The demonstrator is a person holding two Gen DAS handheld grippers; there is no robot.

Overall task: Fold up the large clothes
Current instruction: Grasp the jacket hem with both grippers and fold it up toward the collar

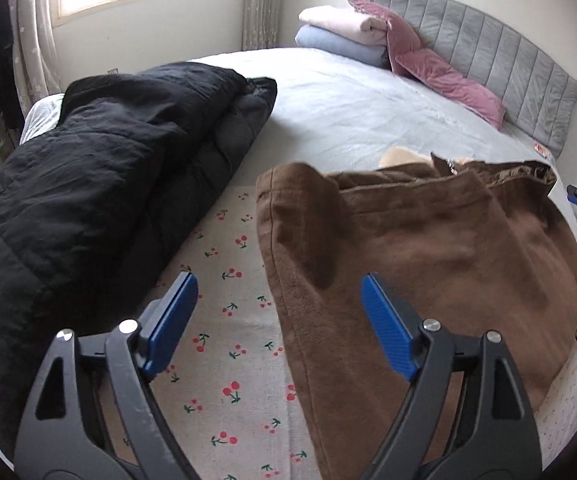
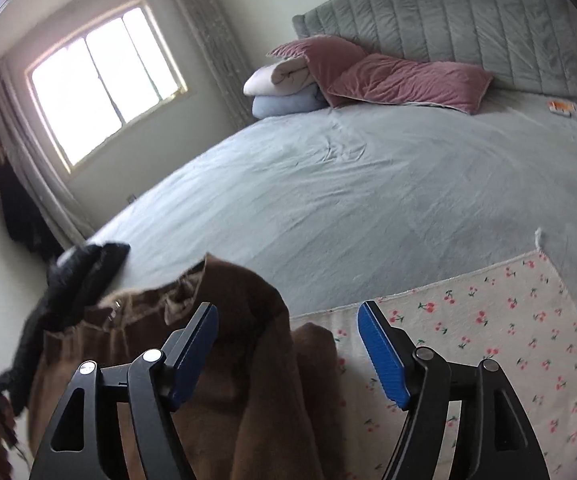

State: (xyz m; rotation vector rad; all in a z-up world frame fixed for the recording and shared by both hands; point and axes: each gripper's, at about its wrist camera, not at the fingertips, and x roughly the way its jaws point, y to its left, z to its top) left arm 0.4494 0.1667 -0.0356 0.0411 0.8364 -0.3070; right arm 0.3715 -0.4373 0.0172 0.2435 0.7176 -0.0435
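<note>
Left wrist view: brown garment [image 1: 428, 264] was seen part-folded on cherry-print cloth [image 1: 228, 320]; black coat [image 1: 88, 200] was judged unfolded. Left gripper [image 1: 278, 320] and right gripper [image 2: 288, 344] were spread, nothing grasped.

left gripper [image 1: 278, 288]: jaws wide apart, nothing between the pads | brown garment [image 1: 428, 264]: on cherry-print cloth [image 1: 224, 360], under right finger | black padded coat [image 1: 100, 184]: heaped at left on bed [image 1: 368, 112] | pink pillows [image 1: 444, 72], folded blankets [image 1: 340, 32]: by grey headboard [image 1: 500, 52]
</note>
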